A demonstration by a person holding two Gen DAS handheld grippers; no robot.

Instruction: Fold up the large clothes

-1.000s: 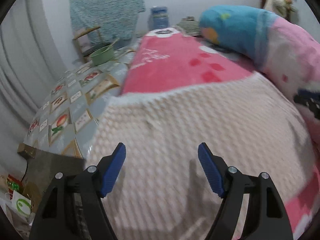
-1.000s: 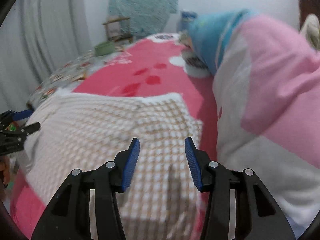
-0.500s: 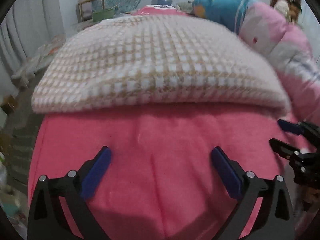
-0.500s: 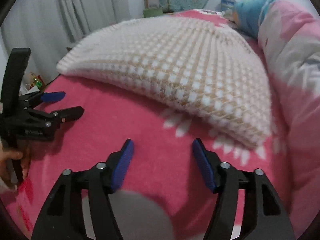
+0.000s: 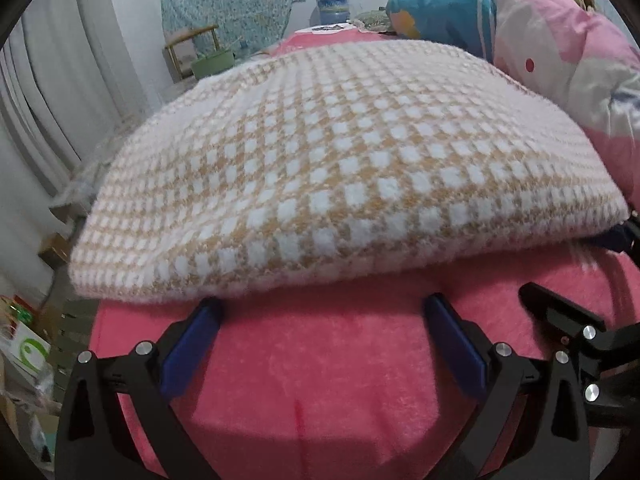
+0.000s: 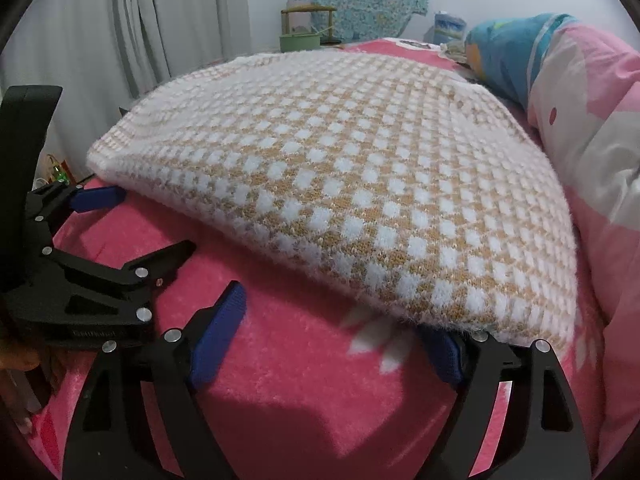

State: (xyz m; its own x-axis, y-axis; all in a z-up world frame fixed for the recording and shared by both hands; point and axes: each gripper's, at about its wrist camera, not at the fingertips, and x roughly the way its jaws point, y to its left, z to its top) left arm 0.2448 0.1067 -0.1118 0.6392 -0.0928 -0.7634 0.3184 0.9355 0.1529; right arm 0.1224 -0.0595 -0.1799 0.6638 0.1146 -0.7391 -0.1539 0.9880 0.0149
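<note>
A folded white-and-tan checked knit garment (image 5: 340, 168) lies on a pink blanket (image 5: 328, 380) on the bed; it also shows in the right wrist view (image 6: 352, 184). My left gripper (image 5: 320, 316) is open and empty, low at the garment's near edge, fingertips just under its hem. My right gripper (image 6: 340, 320) is open and empty at the near right corner, its right fingertip hidden under the garment. Each gripper shows in the other's view: the right one at the right edge (image 5: 576, 320), the left one at the left (image 6: 100, 236).
A pink, white and blue quilt (image 5: 560, 64) is piled along the right of the bed. Beyond the bed stand a green basin (image 5: 212, 62), a wooden chair, a water jug (image 5: 332, 6) and grey curtains (image 6: 160, 20). Boxes and clutter lie on the floor at left (image 5: 24, 344).
Both grippers dropped from above the garment to the bed's near edge, then moved in close to the garment's front hem. Both stayed open.
</note>
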